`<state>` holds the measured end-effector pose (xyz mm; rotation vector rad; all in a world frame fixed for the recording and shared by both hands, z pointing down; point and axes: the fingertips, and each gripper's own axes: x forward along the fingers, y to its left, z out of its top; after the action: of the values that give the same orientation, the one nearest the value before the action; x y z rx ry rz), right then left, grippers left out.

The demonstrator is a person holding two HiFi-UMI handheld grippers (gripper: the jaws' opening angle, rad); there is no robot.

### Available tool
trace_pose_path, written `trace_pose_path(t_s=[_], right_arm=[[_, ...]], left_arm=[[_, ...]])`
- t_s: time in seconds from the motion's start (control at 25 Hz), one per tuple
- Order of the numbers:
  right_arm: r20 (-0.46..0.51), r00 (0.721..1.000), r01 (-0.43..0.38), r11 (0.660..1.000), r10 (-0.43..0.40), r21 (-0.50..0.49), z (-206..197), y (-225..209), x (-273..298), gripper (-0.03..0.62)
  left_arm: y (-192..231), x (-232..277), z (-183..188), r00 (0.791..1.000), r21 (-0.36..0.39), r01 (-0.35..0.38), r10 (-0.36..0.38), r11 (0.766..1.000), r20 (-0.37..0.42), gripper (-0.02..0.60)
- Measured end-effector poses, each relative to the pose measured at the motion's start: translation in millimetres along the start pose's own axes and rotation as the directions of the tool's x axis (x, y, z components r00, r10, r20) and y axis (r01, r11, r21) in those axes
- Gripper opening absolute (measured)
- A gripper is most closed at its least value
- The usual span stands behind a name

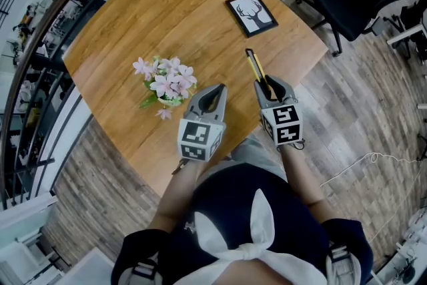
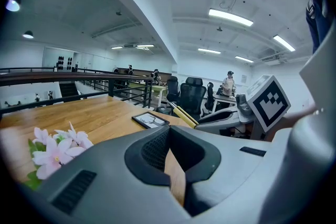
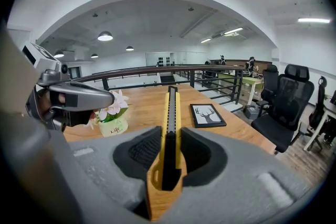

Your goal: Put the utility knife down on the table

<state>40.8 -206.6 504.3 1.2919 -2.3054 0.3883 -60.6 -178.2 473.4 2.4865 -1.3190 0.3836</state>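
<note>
Jaws on right gripper [image 3: 169,136] clamp the yellow utility knife [image 3: 170,107] by its rear end, its front end pointing out over the wooden table [image 1: 167,10], between flower pot [image 1: 167,85] and framed deer picture [image 1: 251,13]. Left gripper [image 2: 169,131] jaws closed, empty, just beside the flowers

Dark navy top [image 1: 227,200] — white knotted scarf [image 1: 257,237].

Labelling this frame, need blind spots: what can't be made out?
- Knife blade, out or in: tip too small, head and right gripper views.
- Knife clear of table or touching: head view looks from above, no gap readable.
- Knife butt: inside right tool, head view.
- Vase: flowers hide it, head view.
</note>
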Motion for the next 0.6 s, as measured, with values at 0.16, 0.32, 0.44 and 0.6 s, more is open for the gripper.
trace_pose_path(t_s=[0.16, 0.32, 0.44, 0.6], right_arm=[[-0.022, 1.000, -0.005, 1.000, 0.005, 0.008, -8, 0, 4, 0.112], [-0.047, 0.999, -0.004, 1.000, 0.004, 0.005, -19, -2, 6, 0.112], [-0.058, 0.998, -0.007, 1.000, 0.007, 0.006, -22, -2, 7, 0.112], [-0.074, 0.997, -0.011, 1.000, 0.011, 0.002, -29, -5, 10, 0.112]], left_arm=[[1, 1, -2, 1.000, -0.001, -0.001, 0.001, 1.000, -0.006, 0.015], [0, 2, -5, 1.000, -0.002, -0.002, 0.002, 1.000, -0.013, 0.015], [-1, 3, -5, 1.000, -0.003, -0.001, 0.001, 1.000, -0.017, 0.015], [-1, 5, -6, 1.000, -0.002, -0.002, 0.002, 1.000, -0.019, 0.015]])
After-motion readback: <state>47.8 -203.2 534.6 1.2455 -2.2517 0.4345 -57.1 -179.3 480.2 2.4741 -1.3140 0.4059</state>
